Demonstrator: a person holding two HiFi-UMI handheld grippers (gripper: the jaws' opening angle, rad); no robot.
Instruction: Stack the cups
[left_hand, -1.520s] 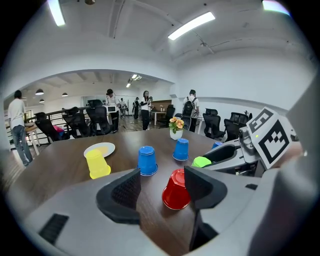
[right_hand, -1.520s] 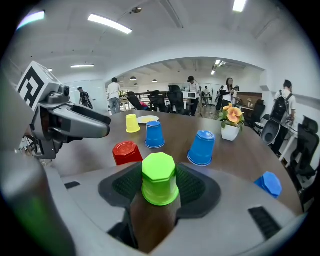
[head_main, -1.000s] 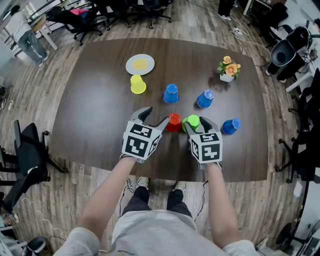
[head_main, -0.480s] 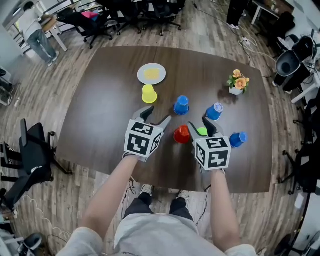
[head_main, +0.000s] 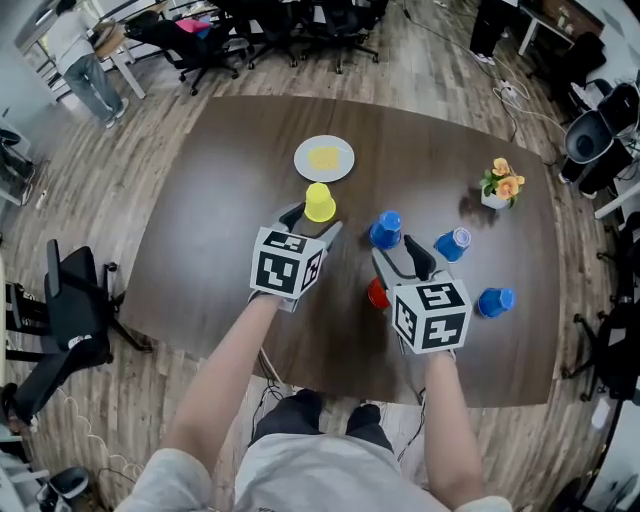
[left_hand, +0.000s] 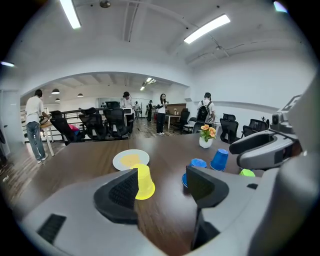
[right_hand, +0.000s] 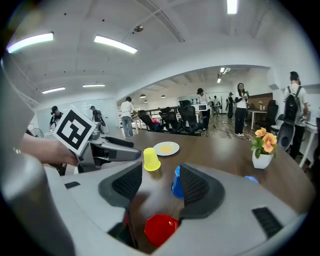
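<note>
left jaws opening short of the yellow cup

the left gripper (head_main: 314, 222) hung over the table (head_main: 190, 250). its jaws were opening wide, with nothing between the pads. the yellow cup (head_main: 320, 203) stood mouth-down just ahead of its tips, near the plate (head_main: 324, 158).

the right gripper (right_hand: 159, 187) had its jaws apart, pressing on nothing. the red cup (right_hand: 161, 229) sat mouth-down low between them, under the gripper body. the nearest blue cup (head_main: 385, 229) stood mouth-down just beyond its tips. the tipped blue cup (head_main: 452, 243) and the far blue cup (head_main: 496, 301) lay further right. a sliver of green (left_hand: 246, 173) showed under the right gripper in the left gripper view; could not tell how it sat.

handling, my guess: the cups looked like thin plastic, so probably very light, with walls that buckle under a hard squeeze and a slick taper that slips. best hold is likely across the side wall at mid-height with light pressure, lifting straight up so the mouth drops over the next cup.
</note>
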